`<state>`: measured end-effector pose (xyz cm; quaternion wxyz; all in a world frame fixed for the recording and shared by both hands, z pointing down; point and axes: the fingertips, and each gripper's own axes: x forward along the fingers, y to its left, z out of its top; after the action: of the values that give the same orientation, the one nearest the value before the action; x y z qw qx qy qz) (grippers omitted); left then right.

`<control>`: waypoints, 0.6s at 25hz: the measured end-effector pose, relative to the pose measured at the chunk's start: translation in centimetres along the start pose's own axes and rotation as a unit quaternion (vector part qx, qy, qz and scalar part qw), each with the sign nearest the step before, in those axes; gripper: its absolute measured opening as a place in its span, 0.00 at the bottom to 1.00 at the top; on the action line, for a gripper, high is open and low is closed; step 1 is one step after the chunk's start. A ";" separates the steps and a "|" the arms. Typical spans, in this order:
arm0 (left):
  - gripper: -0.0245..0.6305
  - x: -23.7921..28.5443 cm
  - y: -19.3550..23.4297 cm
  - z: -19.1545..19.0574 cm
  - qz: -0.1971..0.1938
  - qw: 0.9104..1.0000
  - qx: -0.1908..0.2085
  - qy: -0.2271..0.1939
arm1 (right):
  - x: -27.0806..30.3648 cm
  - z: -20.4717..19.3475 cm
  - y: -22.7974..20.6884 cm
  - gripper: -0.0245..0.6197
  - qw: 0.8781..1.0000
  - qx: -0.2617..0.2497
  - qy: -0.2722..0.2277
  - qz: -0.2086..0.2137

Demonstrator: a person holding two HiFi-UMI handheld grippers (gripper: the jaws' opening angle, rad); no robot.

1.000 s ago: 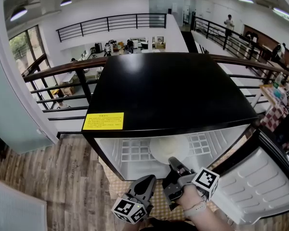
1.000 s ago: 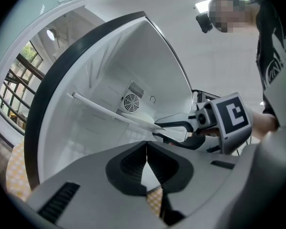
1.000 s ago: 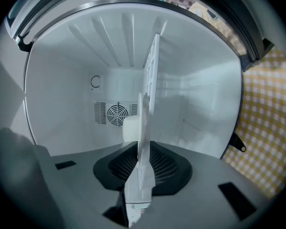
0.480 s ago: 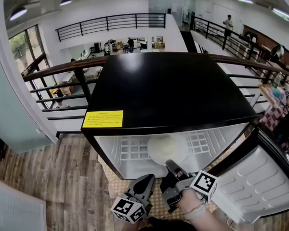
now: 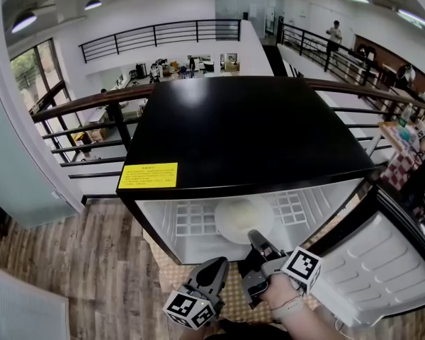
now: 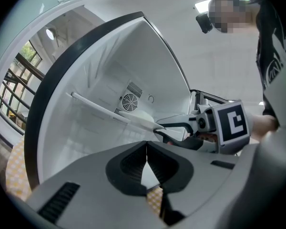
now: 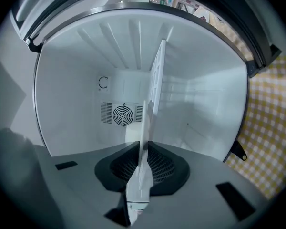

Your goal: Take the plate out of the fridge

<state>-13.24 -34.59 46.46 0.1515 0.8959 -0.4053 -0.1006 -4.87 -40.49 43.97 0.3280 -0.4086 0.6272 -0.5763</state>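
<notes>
A black-topped small fridge point(image 5: 248, 126) stands open, its door point(image 5: 382, 268) swung out to the right. A white plate point(image 5: 241, 218) lies on the white shelf point(image 5: 191, 222) inside. My right gripper point(image 5: 256, 239) reaches level into the opening and is shut on the plate's near rim. In the right gripper view the plate point(image 7: 144, 132) runs edge-on between the pads, and my right gripper point(image 7: 143, 163) has just been opening a little with the rim still between its jaws. My left gripper point(image 5: 220, 264) waits shut and empty in front of the fridge; in its own view my left gripper point(image 6: 147, 149) points at the right gripper point(image 6: 159, 130).
A yellow checked mat point(image 5: 234, 299) lies under the fridge on a wooden floor point(image 5: 92, 261). A dark railing point(image 5: 78, 119) runs behind the fridge above an open hall. The inside of the open door is close on the right. A fan grille point(image 7: 123, 114) sits in the fridge's back wall.
More of the plate shows beneath the fridge's top edge than a second ago. The right gripper has shifted only slightly. The left gripper has kept still.
</notes>
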 end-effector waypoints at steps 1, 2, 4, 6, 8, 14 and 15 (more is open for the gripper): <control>0.05 0.0 0.0 0.0 0.001 1.000 0.000 -0.001 | -0.2 -0.1 0.0 0.14 1.000 0.003 -0.001 0.000; 0.05 -0.1 0.1 0.1 0.002 1.000 -0.001 -0.001 | -0.3 -0.3 0.0 0.14 1.000 0.007 -0.001 0.000; 0.05 -0.1 0.3 0.1 0.004 1.000 0.000 -0.002 | -0.7 -0.6 0.0 0.14 1.000 0.012 -0.001 0.000; 0.05 -0.2 0.4 0.2 0.005 1.000 -0.001 -0.003 | -0.7 -0.7 0.1 0.14 1.000 0.008 0.001 0.001; 0.05 -0.2 0.4 0.2 0.005 1.000 -0.001 -0.003 | -0.5 -0.7 0.2 0.14 1.000 0.000 0.001 0.002; 0.05 -0.4 0.3 0.3 0.006 1.000 -0.003 -0.003 | 0.1 -0.2 -0.1 0.14 0.999 0.029 -0.017 0.017; 0.05 -0.4 0.3 0.3 0.007 1.000 -0.003 -0.003 | 0.1 -0.2 -0.1 0.14 0.999 0.034 -0.020 0.020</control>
<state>-13.81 -34.52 46.35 0.1533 0.8925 -0.4114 -0.1037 -5.10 -40.49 44.13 0.3656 -0.3957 0.6089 -0.5823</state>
